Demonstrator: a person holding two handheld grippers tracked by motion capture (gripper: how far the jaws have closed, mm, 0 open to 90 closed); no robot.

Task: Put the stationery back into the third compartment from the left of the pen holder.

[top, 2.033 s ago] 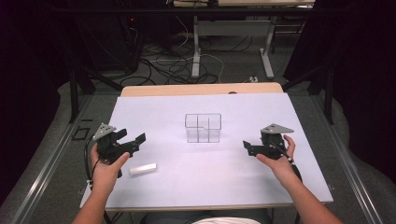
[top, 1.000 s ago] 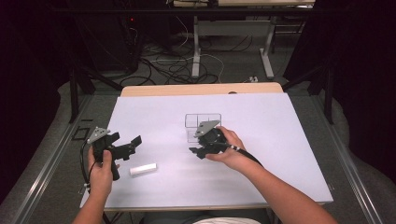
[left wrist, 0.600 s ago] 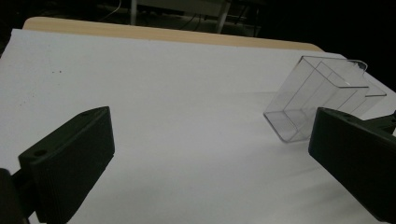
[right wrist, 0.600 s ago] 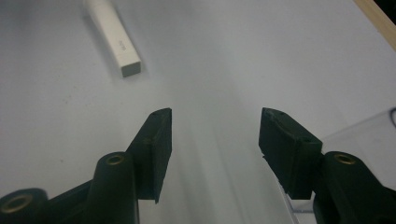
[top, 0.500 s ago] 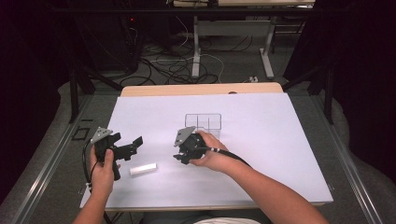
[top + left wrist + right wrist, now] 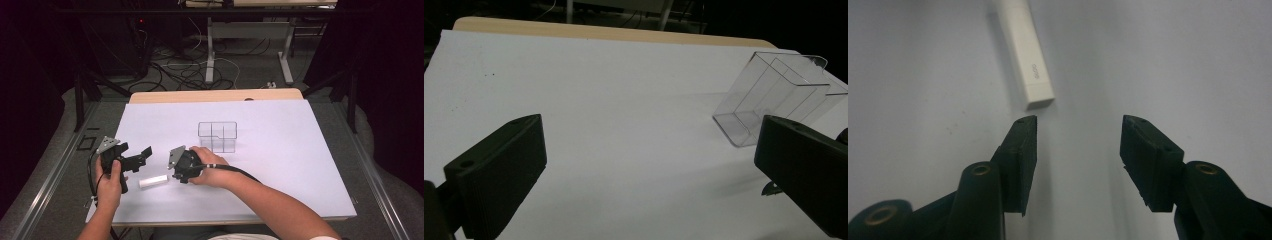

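A small white stick (image 6: 153,181) lies flat on the white table sheet (image 6: 290,165) at the front left. My right gripper (image 6: 176,176) points down at the sheet just right of it. In the right gripper view the stick (image 6: 1027,55) lies just beyond the left jaw tip. The right gripper (image 6: 1079,127) is open with bare sheet between its jaws, which have just been closing. My left gripper (image 6: 145,152) hovers left of the stick, held level. In its own view the left gripper (image 6: 649,137) is wide open and faces a clear compartment box (image 6: 774,95).
The clear box (image 6: 217,136) stands near the sheet's middle, behind the right hand. A wooden table edge (image 6: 215,95) runs along the far side. Cables and table legs lie on the floor beyond.
My right hand has crossed leftward from the sheet's right side, past the front of the clear box, to beside the white stick. The left hand has barely shifted.
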